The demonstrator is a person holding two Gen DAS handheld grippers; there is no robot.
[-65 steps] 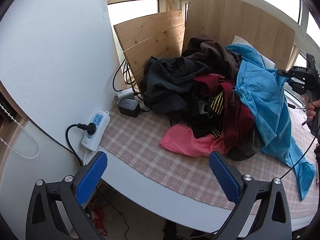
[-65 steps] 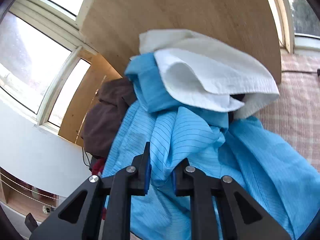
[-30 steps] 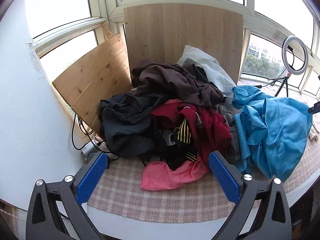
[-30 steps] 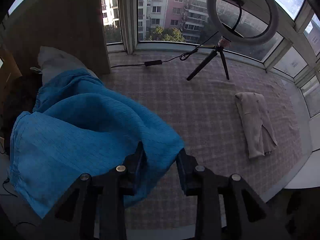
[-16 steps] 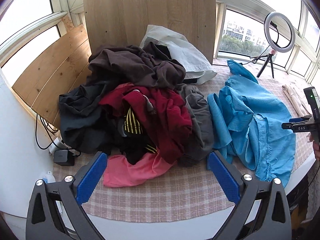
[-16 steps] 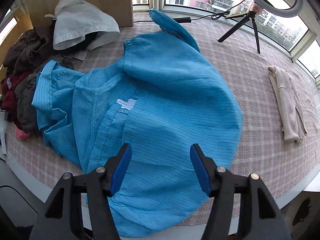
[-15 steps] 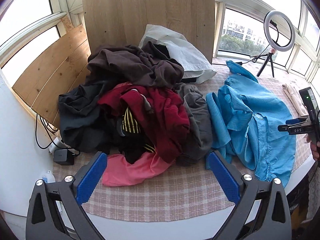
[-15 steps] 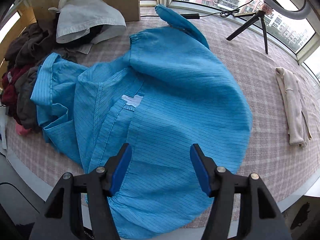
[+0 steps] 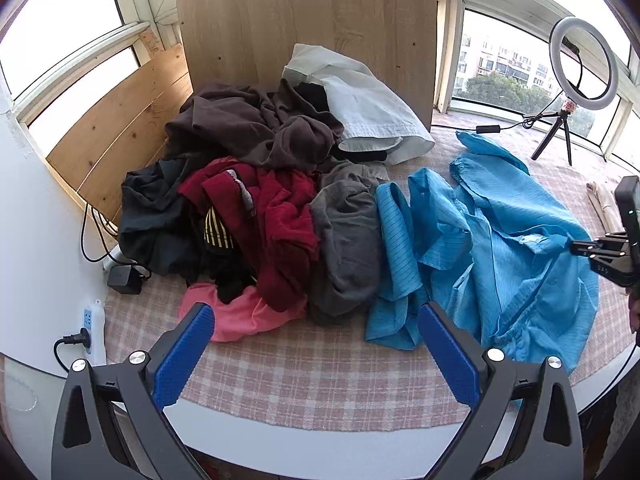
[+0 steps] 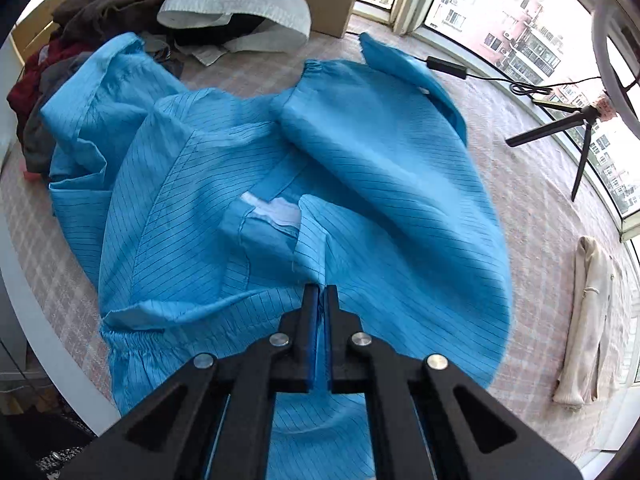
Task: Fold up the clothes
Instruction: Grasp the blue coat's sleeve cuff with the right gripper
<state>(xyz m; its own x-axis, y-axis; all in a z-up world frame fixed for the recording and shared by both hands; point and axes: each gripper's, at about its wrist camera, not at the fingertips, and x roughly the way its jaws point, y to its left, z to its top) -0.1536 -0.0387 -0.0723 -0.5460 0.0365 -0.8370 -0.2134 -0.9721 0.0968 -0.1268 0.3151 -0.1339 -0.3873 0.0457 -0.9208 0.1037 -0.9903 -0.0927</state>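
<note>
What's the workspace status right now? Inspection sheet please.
Surface: checked cloth covering the table.
Job's things: blue garment spread out, crumpled; clothes pile beside it; folded beige garment apart.
Clutter: white bag; ring light on tripod.
Grippers: left gripper open, empty; right gripper shut on blue fabric.
Cables: power strip, charger, ring light lead.
Surroundings: wooden boards, windows.

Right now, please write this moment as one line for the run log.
step: grasp garment | right hand-held gripper: shut on blue striped garment | left hand-held gripper: open, holding nothing, above checked cloth | clothes pile: unfolded
</note>
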